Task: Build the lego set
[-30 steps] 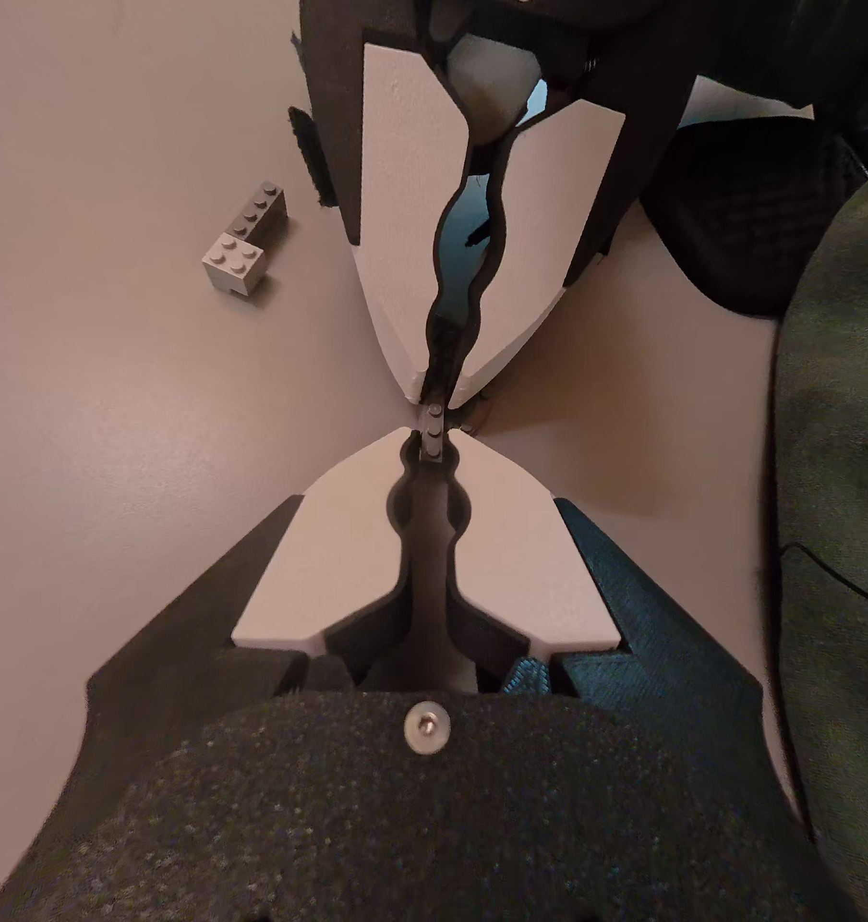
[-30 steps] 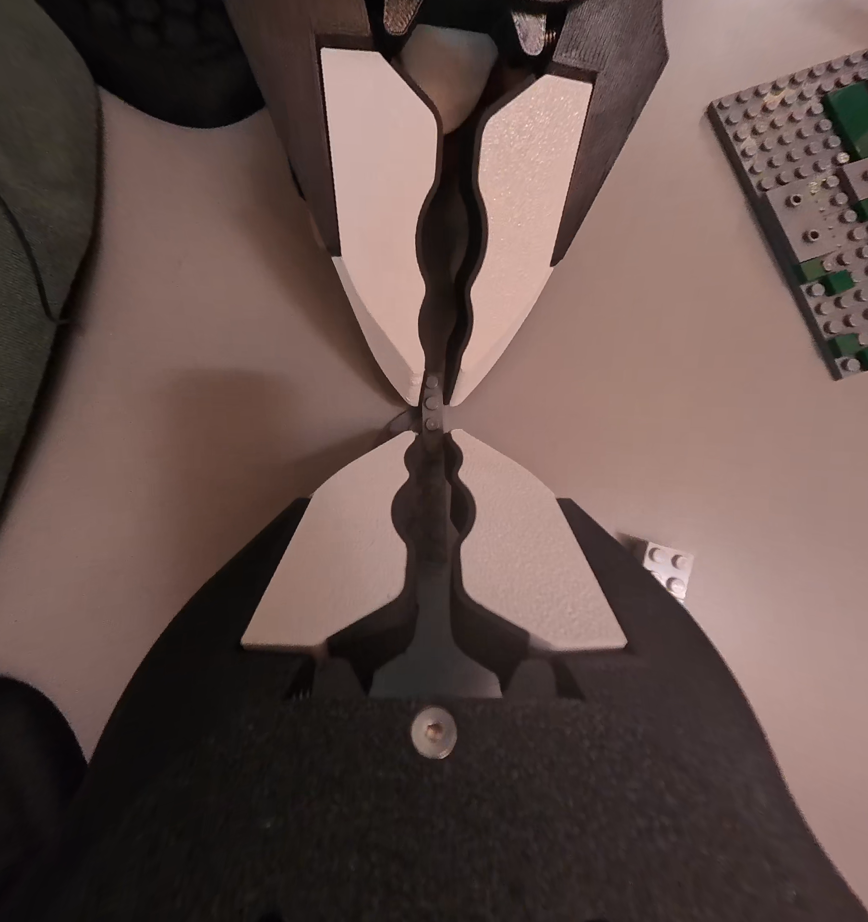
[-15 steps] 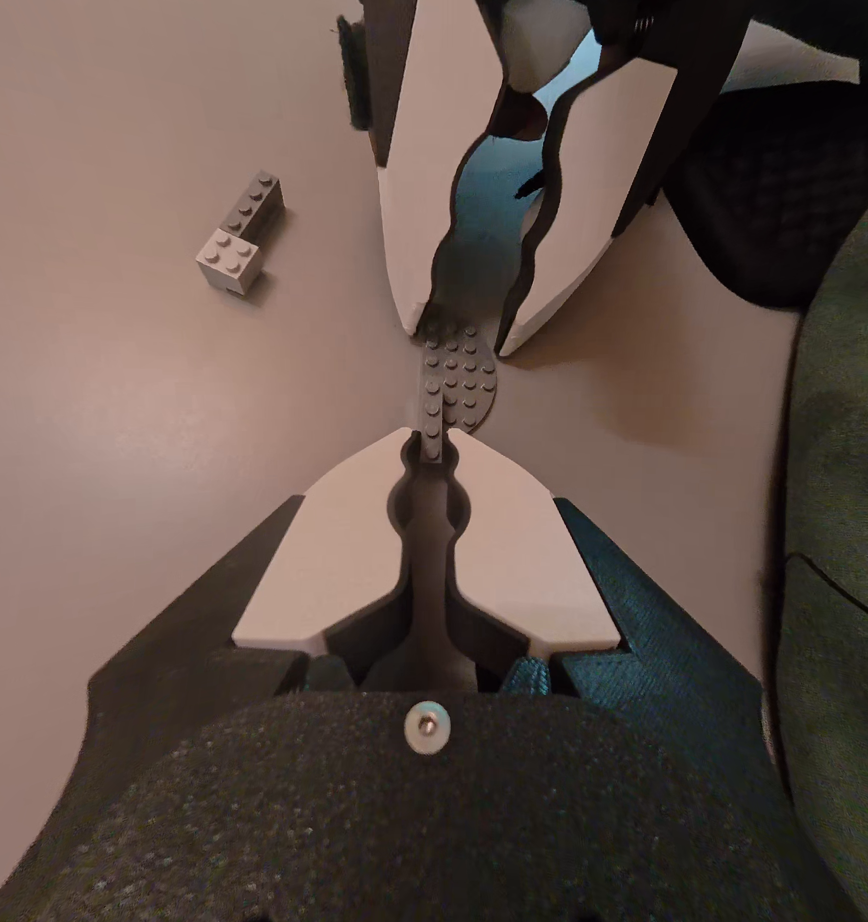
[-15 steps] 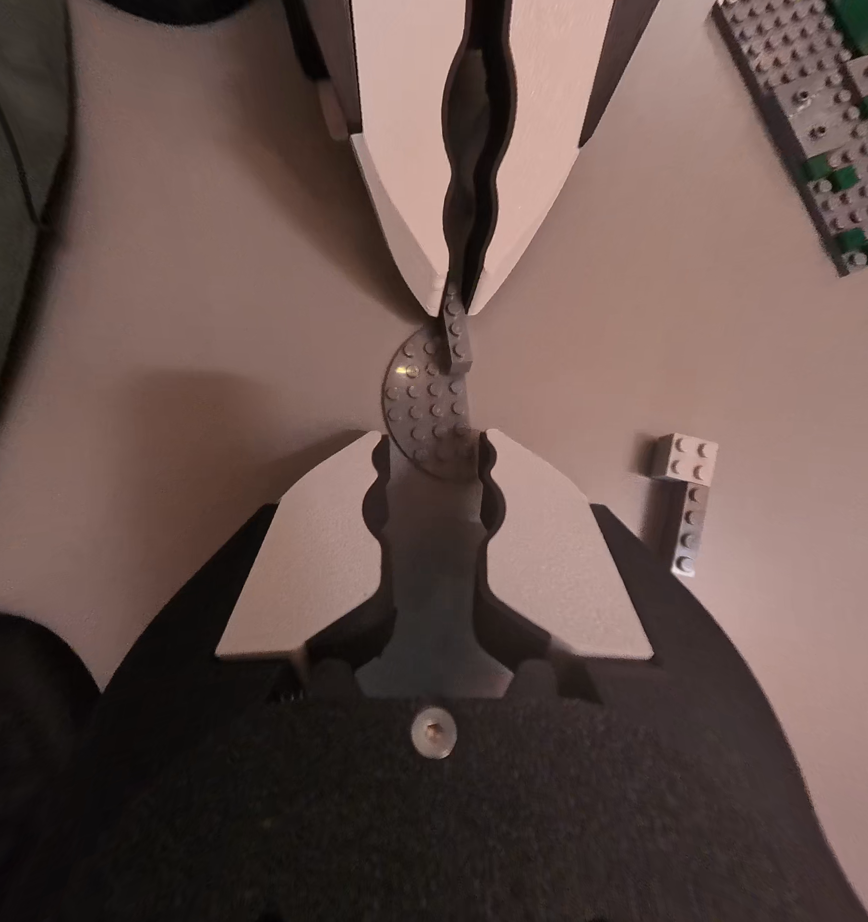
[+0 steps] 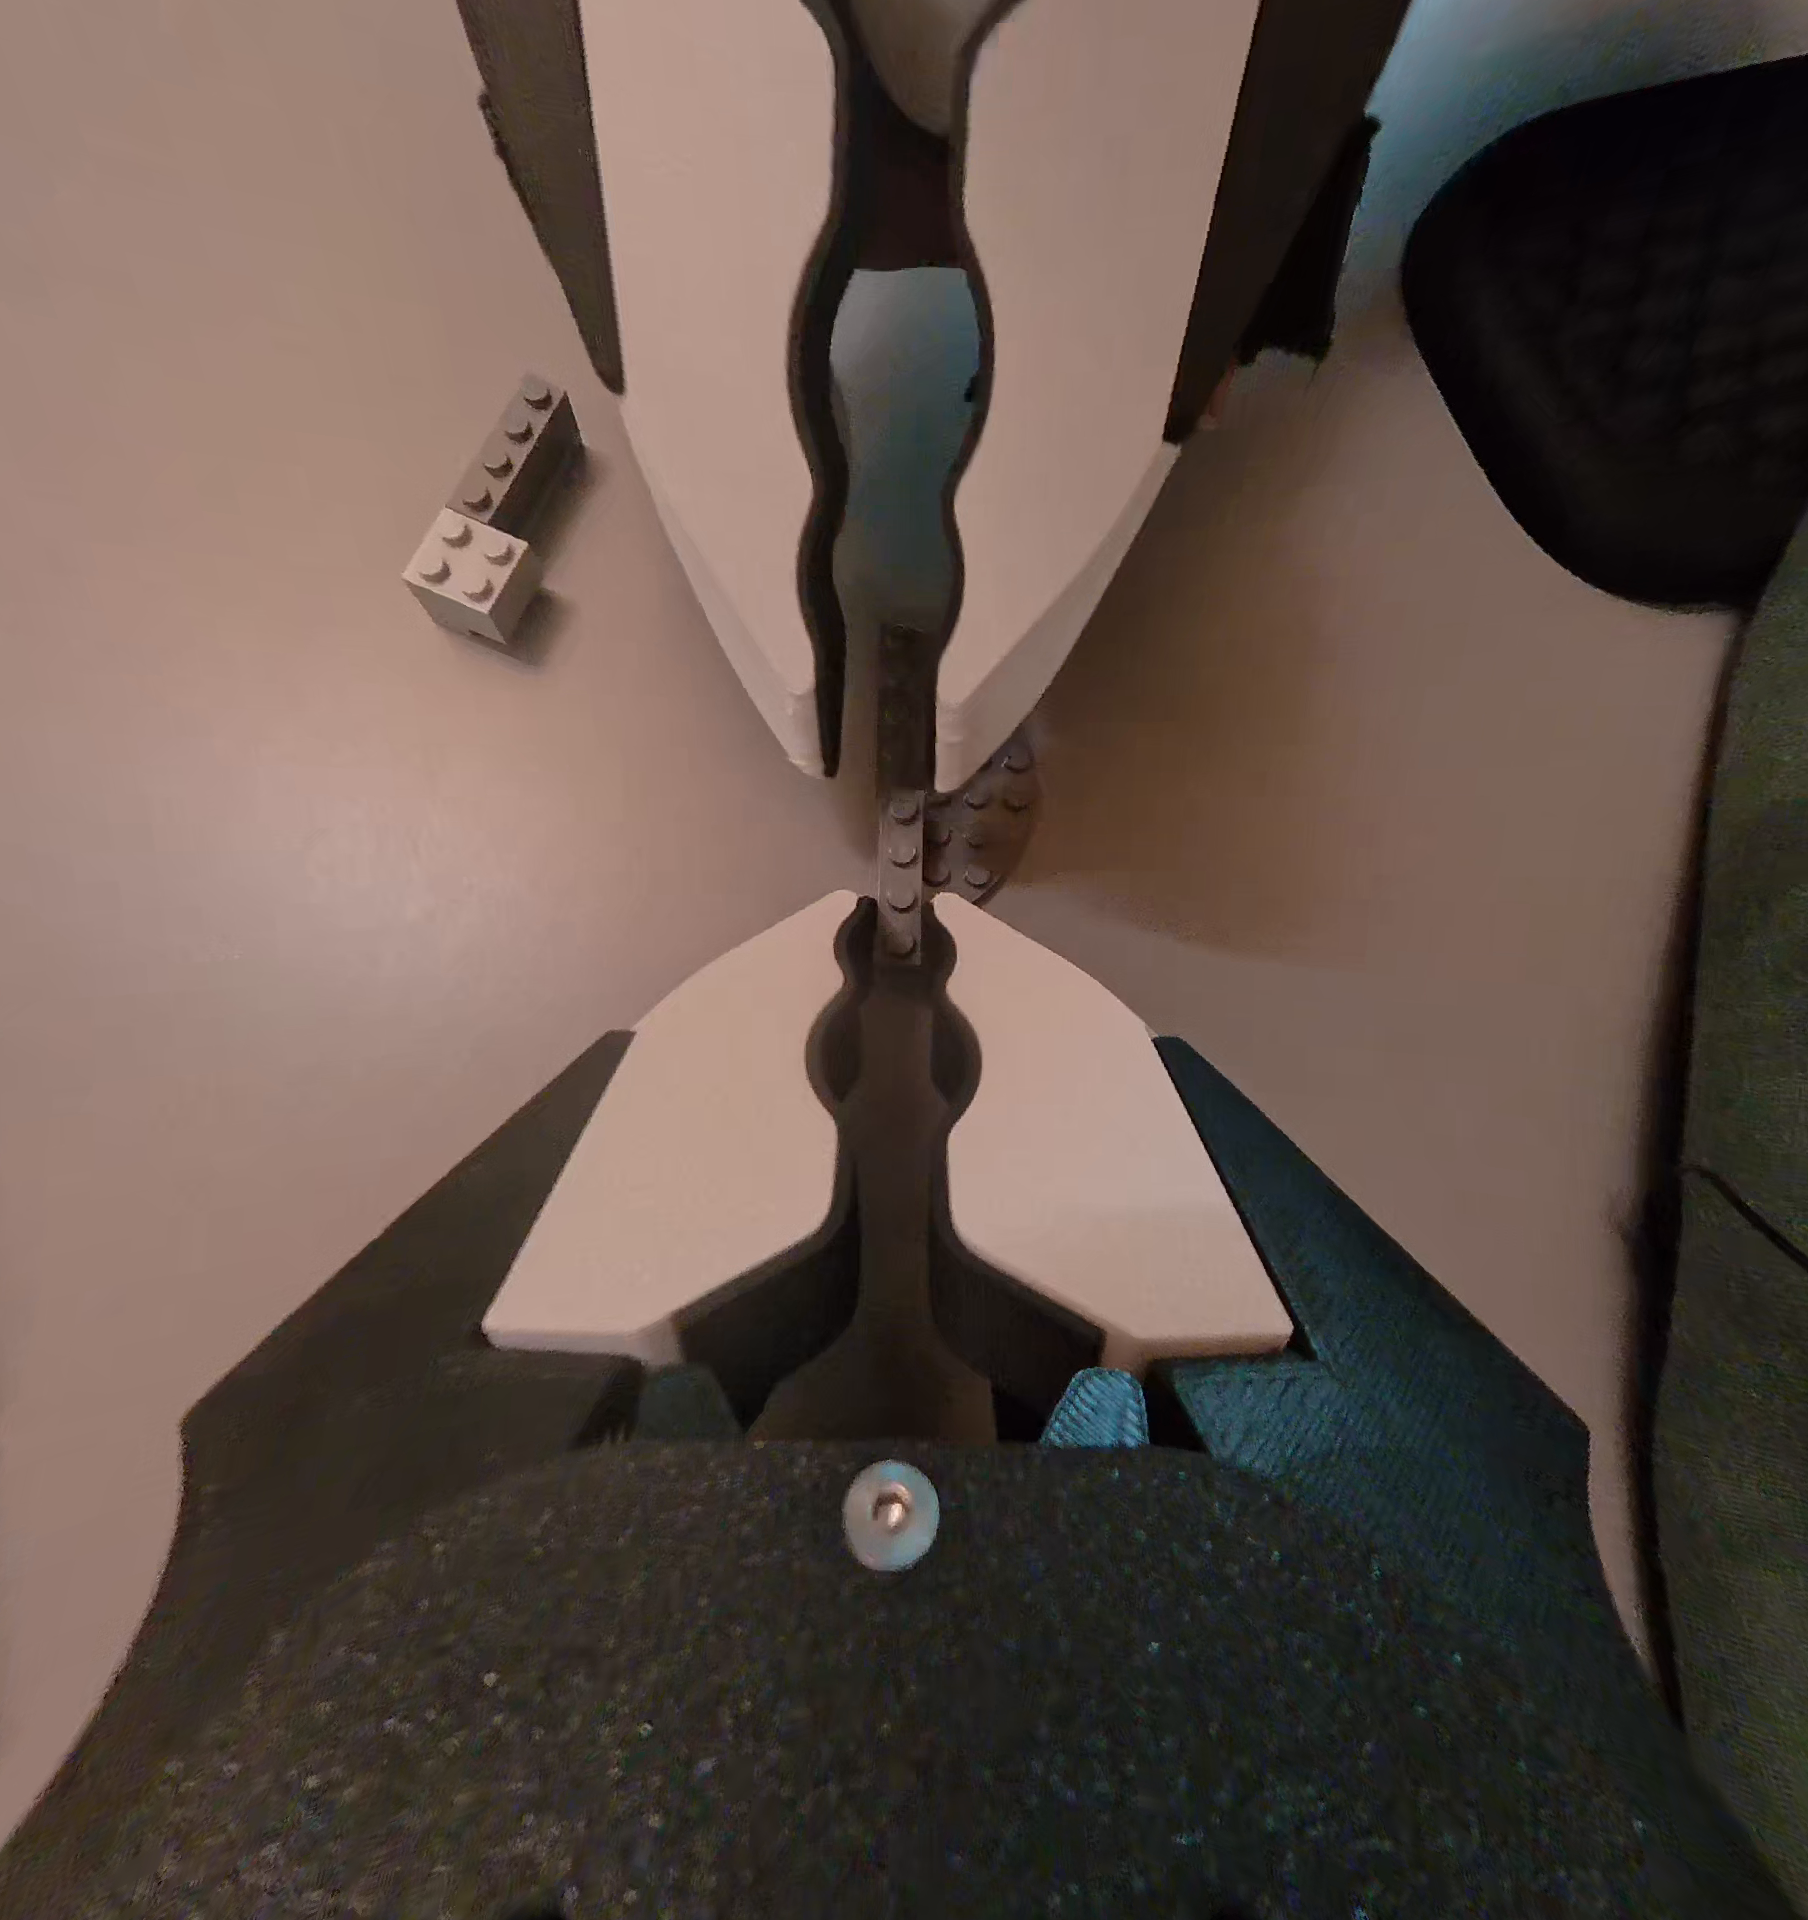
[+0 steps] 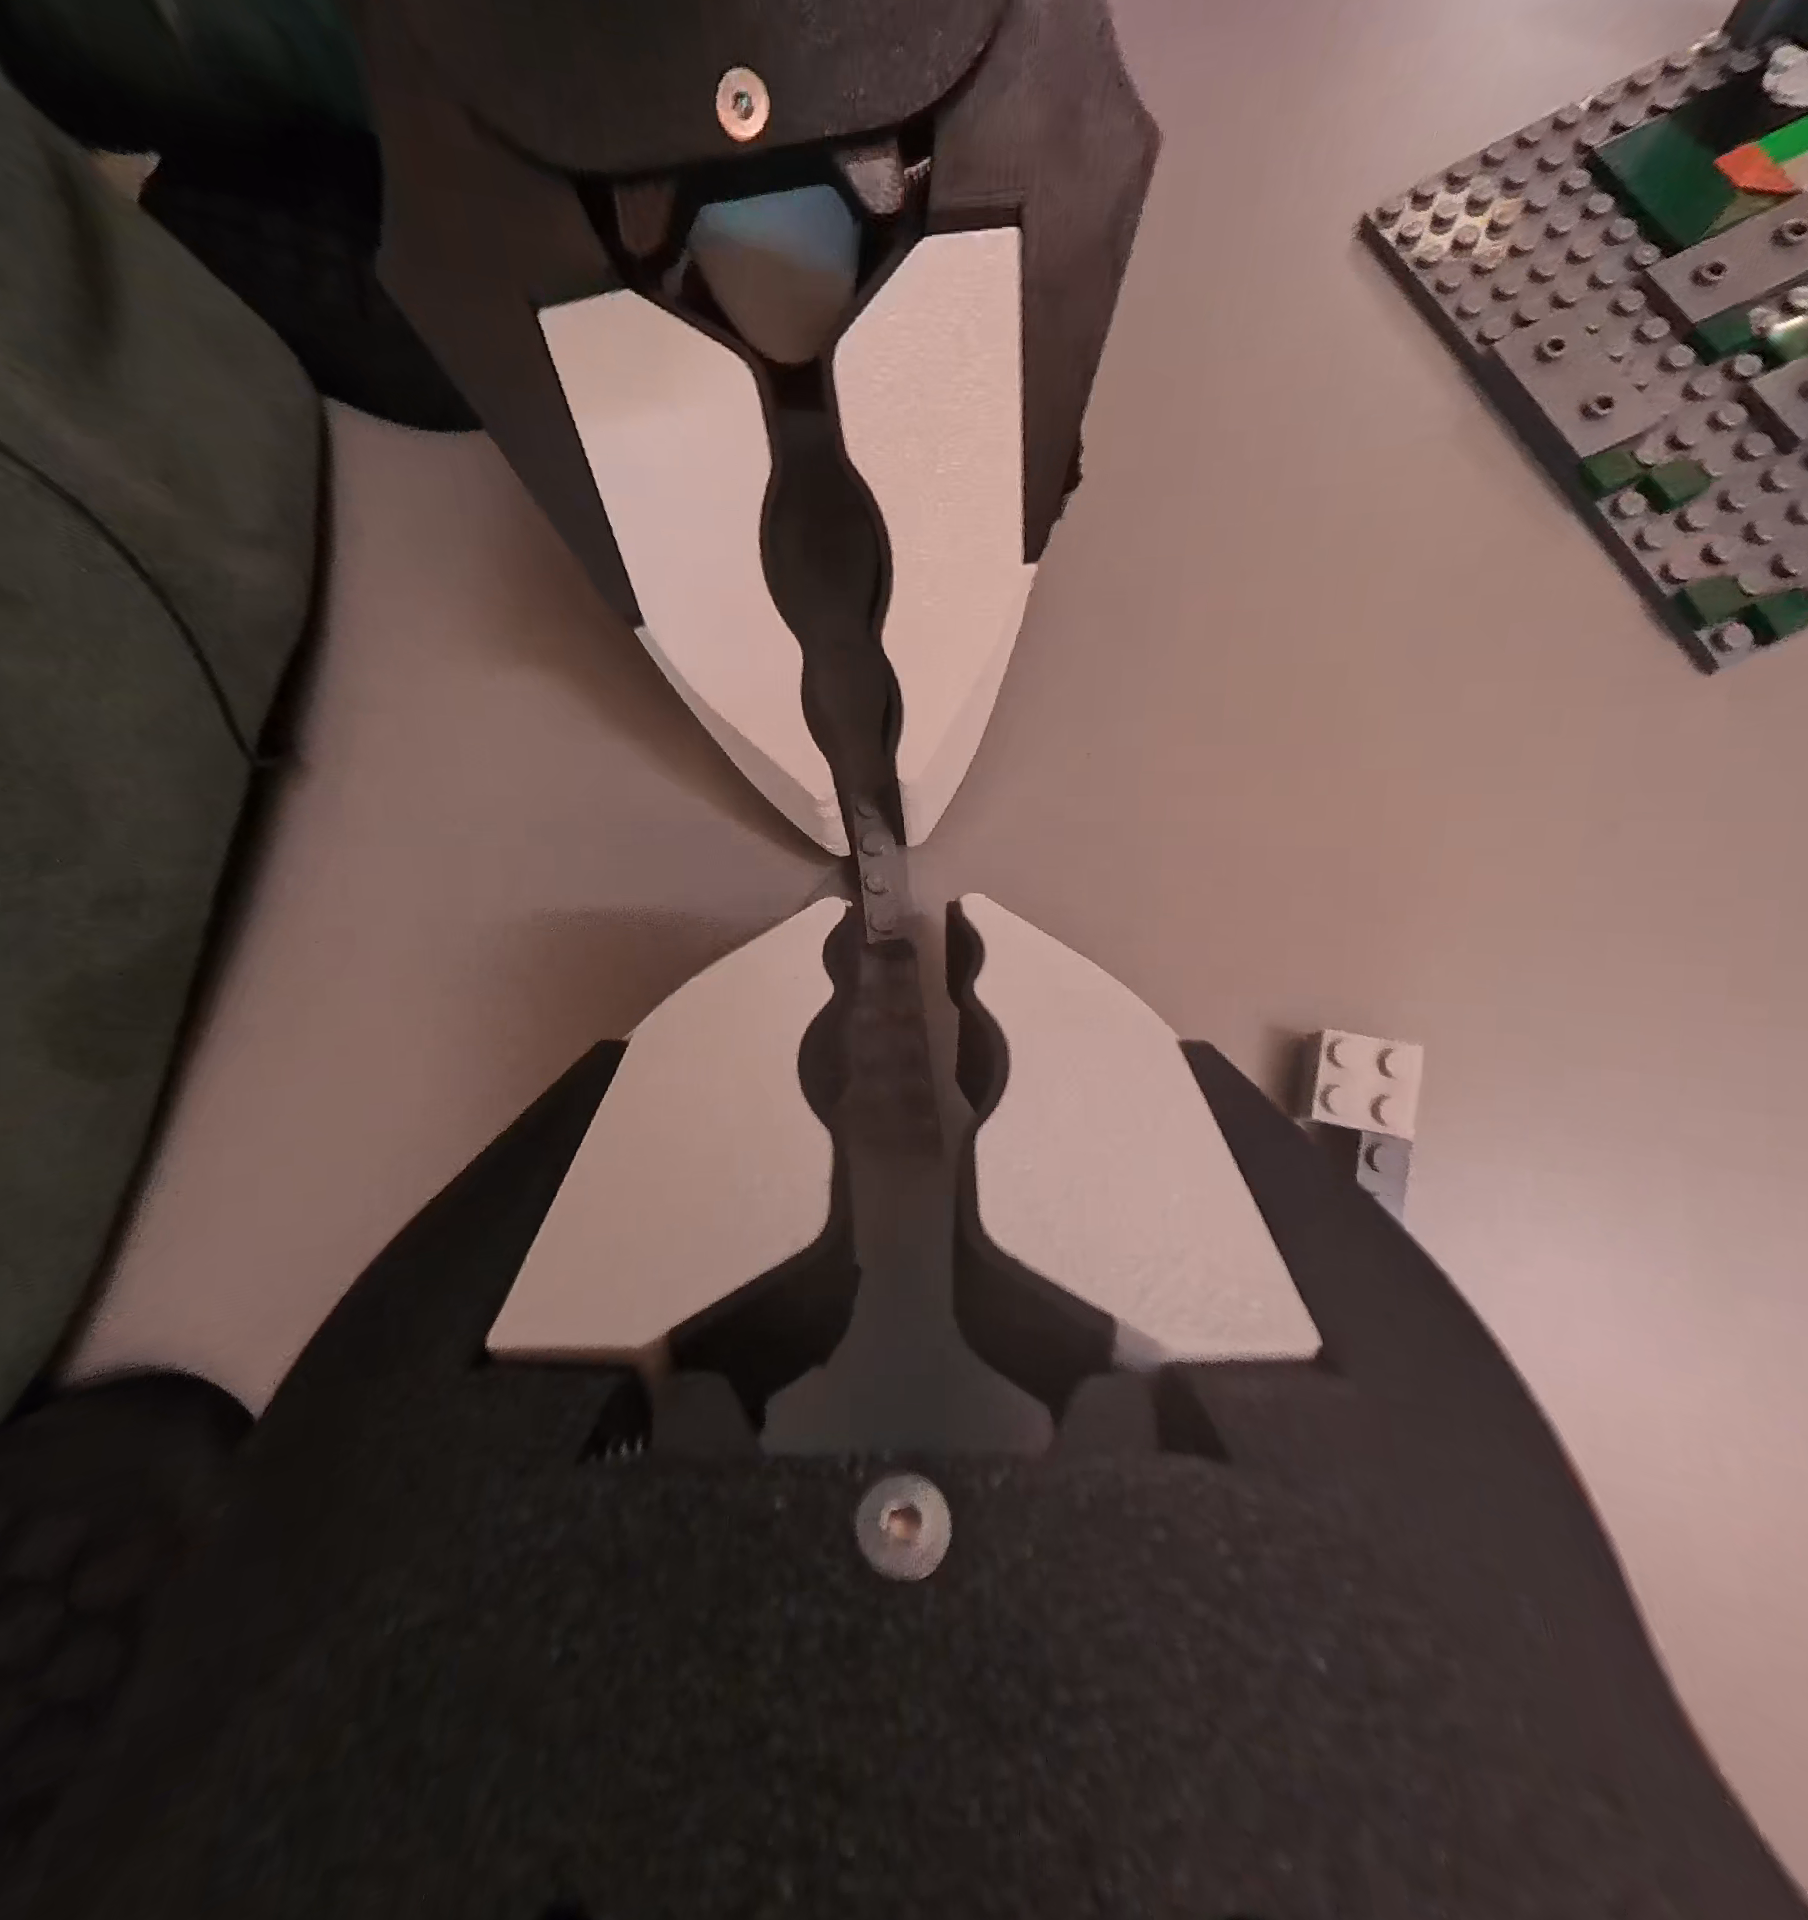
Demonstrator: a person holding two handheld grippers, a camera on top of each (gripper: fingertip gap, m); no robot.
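My left gripper (image 5: 898,902) is shut on the end of a narrow dark grey studded strip (image 5: 900,862). The strip sits along the straight edge of a dark grey half-round plate (image 5: 988,831). My right gripper (image 5: 884,748) faces it tip to tip. Its jaws stand a narrow gap apart around the far end of the strip and plate. In the right wrist view the right gripper (image 6: 905,909) has the plate (image 6: 889,1049) between its fingers with slim gaps at the sides. The strip (image 6: 879,888) runs into the shut left gripper (image 6: 874,831).
A light grey 2x2 brick joined to a darker long brick (image 5: 474,566) lies on the table, also in the right wrist view (image 6: 1362,1075). A grey studded baseplate (image 6: 1482,239) with green parts is far right. Dark green cloth (image 6: 79,623) and a black mesh chair (image 5: 1648,312) border the table. My left and right fingertips are right by each other.
The right gripper opened and drew back, baring the half-round plate. It has since come close again and narrowed around the piece. The left gripper stayed shut on the strip.
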